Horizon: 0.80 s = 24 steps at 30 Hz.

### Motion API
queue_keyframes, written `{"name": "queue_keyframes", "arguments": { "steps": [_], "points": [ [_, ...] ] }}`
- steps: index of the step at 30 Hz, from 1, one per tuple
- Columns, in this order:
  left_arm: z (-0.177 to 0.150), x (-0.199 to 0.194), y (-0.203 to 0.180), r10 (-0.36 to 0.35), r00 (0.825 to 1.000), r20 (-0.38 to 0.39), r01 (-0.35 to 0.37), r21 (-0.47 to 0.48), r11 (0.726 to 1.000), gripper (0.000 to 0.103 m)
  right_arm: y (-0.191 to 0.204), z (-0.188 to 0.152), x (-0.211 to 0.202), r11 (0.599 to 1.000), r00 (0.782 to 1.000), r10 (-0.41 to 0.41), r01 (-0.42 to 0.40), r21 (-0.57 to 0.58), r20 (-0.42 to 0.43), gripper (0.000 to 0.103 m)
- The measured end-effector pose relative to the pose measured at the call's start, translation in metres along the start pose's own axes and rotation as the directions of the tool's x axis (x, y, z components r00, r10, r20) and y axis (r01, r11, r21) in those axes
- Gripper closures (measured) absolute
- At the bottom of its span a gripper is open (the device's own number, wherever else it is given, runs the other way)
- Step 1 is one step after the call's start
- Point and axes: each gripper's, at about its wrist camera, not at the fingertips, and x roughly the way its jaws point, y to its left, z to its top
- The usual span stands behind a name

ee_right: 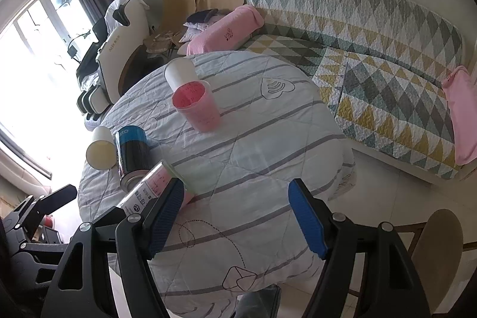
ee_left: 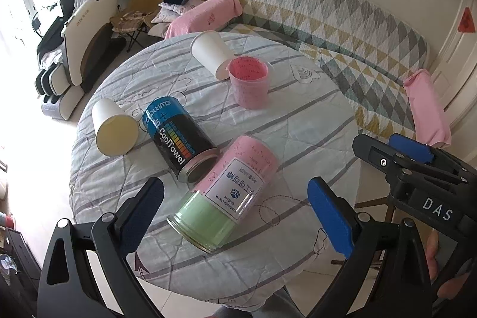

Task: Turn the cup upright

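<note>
Several cups lie on a round table covered by a striped quilt (ee_left: 298, 121). A clear jar with pink and green lining (ee_left: 225, 192) lies on its side, mouth toward me, just ahead of my open left gripper (ee_left: 238, 216). A blue and black CoolTowel can (ee_left: 179, 139) and a white paper cup (ee_left: 114, 130) lie on their sides to its left. Another white paper cup (ee_left: 210, 52) lies tipped at the far side. A pink cup (ee_left: 250, 82) stands upright beside it. My right gripper (ee_right: 235, 216) is open and empty over the table's near edge; the jar (ee_right: 149, 189) is at its left finger.
A quilted sofa (ee_right: 372, 55) with pink towels runs behind and to the right of the table. A massage chair (ee_left: 80, 43) and folding chairs stand at the back left. A wooden chair (ee_right: 438, 240) is at the lower right. The right gripper's body (ee_left: 417, 169) shows in the left wrist view.
</note>
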Motion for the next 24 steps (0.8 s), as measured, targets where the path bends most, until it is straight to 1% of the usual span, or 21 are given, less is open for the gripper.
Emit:
{"name": "queue_keyframes", "arguments": {
  "steps": [9, 24],
  "points": [
    [0.0031, 0.0004, -0.0001, 0.013, 1.0, -0.001, -0.013, -0.001, 1.0, 0.004, -0.0012, 0.0014, 0.0003, 1.0, 1.0, 0.006, -0.006, -0.003, -0.003, 0.029],
    [0.008, 0.002, -0.0009, 0.011, 1.0, -0.012, -0.011, -0.004, 1.0, 0.004, -0.0039, 0.0064, 0.0017, 1.0, 1.0, 0.001, -0.001, 0.003, -0.003, 0.029]
  ]
}}
